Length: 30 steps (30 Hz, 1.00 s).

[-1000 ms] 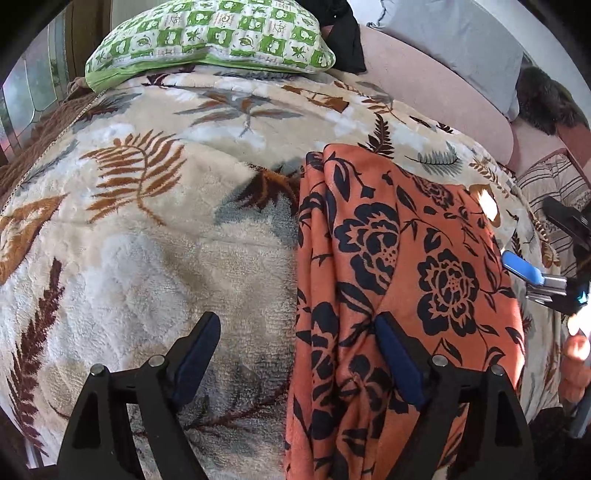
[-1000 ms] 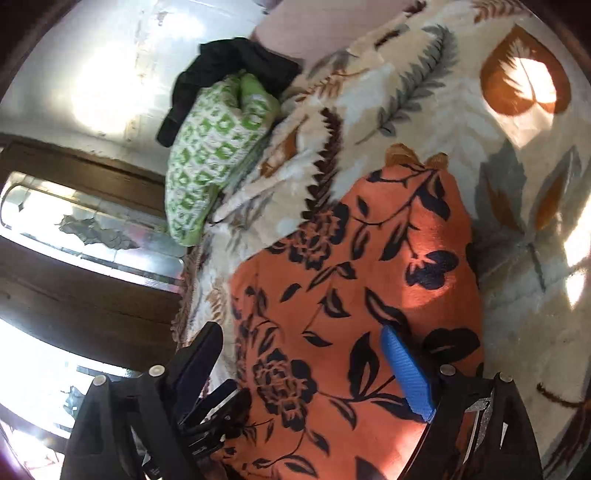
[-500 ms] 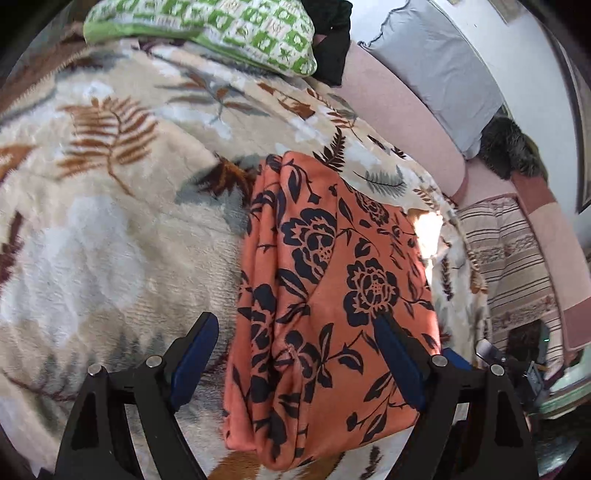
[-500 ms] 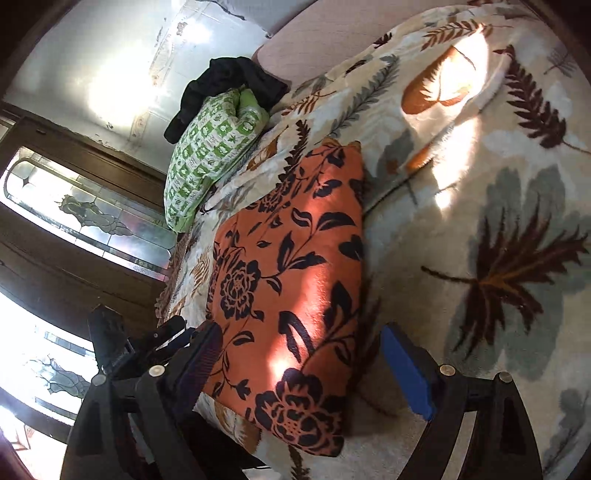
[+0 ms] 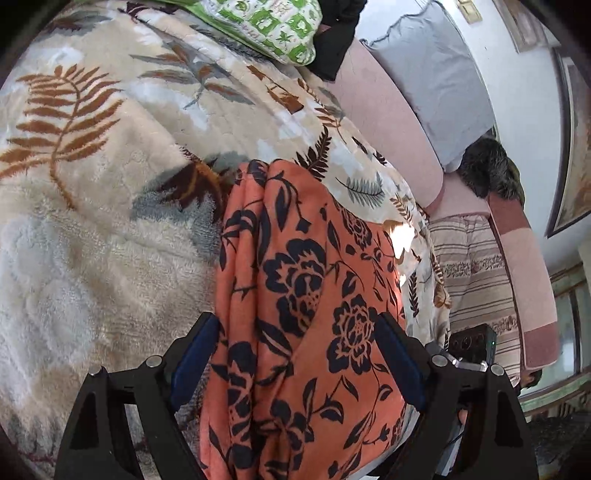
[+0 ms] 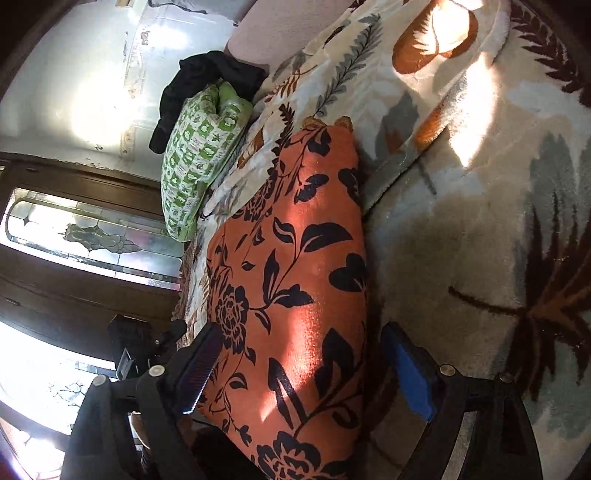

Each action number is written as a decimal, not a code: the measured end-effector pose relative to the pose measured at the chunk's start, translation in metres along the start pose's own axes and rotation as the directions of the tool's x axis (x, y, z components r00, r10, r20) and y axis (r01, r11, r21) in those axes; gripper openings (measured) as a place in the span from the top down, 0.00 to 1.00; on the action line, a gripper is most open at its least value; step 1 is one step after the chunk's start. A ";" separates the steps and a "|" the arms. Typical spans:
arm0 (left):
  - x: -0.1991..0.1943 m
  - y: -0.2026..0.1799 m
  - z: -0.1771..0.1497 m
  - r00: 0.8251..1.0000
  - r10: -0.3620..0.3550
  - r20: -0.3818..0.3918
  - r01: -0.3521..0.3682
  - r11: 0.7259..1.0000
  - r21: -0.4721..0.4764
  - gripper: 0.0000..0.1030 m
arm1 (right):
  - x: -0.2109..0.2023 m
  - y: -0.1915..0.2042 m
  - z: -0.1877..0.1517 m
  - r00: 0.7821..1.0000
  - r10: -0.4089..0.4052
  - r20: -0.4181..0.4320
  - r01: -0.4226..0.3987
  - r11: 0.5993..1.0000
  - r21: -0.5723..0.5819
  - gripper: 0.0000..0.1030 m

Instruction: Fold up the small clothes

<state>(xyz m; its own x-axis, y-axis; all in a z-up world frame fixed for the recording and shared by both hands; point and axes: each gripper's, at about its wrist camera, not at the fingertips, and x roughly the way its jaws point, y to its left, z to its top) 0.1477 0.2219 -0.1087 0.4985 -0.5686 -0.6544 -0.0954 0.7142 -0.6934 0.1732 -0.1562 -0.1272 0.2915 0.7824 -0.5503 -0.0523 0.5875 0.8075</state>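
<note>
Orange cloth (image 5: pixel 306 295) with a black flower print lies folded lengthwise at frame centre on the plush leaf-pattern blanket (image 5: pixel 92 240). Left tool (image 5: pixel 295 354) and right tool (image 6: pixel 303 373) both stand open, straddling its near end. Recommended: pinch both near corners evenly through every layer before folding.

Bare blanket (image 5: pixel 92 258) lies open left of the orange garment (image 5: pixel 306 314); a green pillow (image 5: pixel 266 26) blocks the far end.

Orange black-floral garment (image 5: pixel 306 302), folded lengthwise, flat on bed.
</note>
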 end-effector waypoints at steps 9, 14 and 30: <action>0.006 0.017 -0.003 1.000 0.003 -0.013 -0.004 1.000 -0.017 0.21 | 0.019 0.003 0.004 0.999 -0.009 -0.031 0.009 1.000 -0.003 0.13; 0.007 0.021 -0.006 1.000 0.011 -0.024 -0.012 1.000 -0.006 0.42 | 0.029 0.007 0.005 0.999 -0.008 -0.045 0.007 1.000 -0.018 0.13; -0.001 0.001 -0.007 0.996 -0.091 -0.014 0.091 0.996 0.016 0.73 | 0.021 0.060 0.017 0.995 -0.101 -0.020 0.094 0.967 -0.239 0.65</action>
<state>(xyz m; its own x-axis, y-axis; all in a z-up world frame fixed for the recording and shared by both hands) 0.1411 0.2209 -0.1106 0.4929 -0.6370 -0.5927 -0.0360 0.6657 -0.7454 0.1928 -0.1080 -0.0867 0.2758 0.7229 -0.6335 -0.2512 0.6903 0.6785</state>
